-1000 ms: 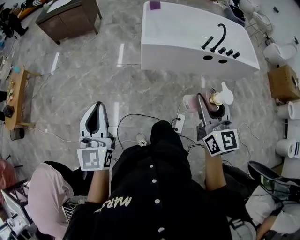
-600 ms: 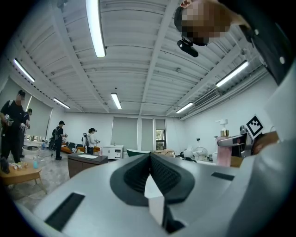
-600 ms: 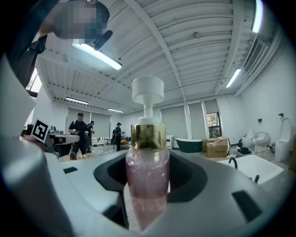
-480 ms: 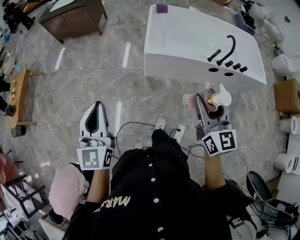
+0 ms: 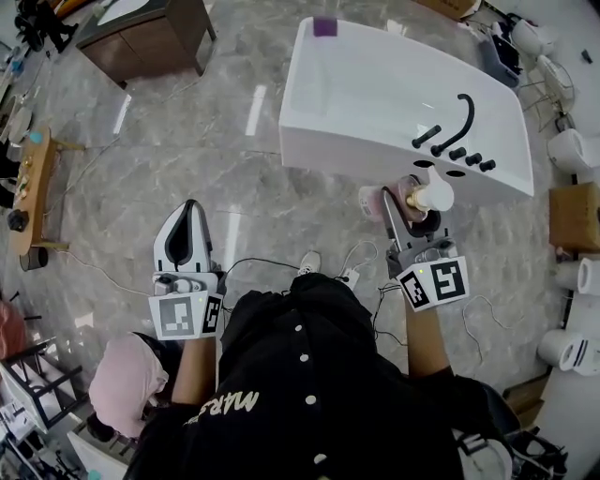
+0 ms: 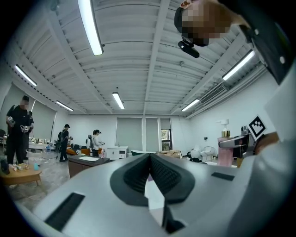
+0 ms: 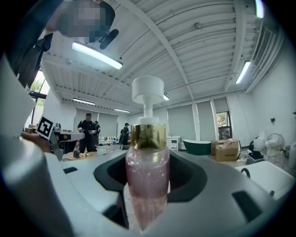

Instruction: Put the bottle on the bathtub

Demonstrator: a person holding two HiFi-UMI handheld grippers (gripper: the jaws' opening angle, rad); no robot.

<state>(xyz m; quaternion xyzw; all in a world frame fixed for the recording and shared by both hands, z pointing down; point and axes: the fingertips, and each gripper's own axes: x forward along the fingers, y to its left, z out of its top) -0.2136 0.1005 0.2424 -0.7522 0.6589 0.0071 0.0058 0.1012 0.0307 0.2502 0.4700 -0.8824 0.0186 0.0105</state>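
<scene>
My right gripper [image 5: 405, 208] is shut on a pink pump bottle [image 5: 418, 199] with a gold collar and a white pump head. In the right gripper view the bottle [image 7: 147, 173] stands upright between the jaws. It hangs just in front of the near rim of the white bathtub [image 5: 356, 150], close to the black tap fittings [image 5: 457, 131]. My left gripper [image 5: 185, 234] is held over the floor to the left, jaws closed on nothing; in the left gripper view its pads [image 6: 150, 173] meet.
A purple block [image 5: 324, 26] sits on the tub's far rim. Cables and a power strip [image 5: 349, 277] lie on the marble floor near my feet. A wooden cabinet [image 5: 145, 33] stands far left, a cardboard box [image 5: 574, 216] and toilets to the right. People stand in the distance.
I have stepped closer to the bathtub. The right gripper with the bottle now sits right by the tub's near rim; the left gripper keeps its pose.
</scene>
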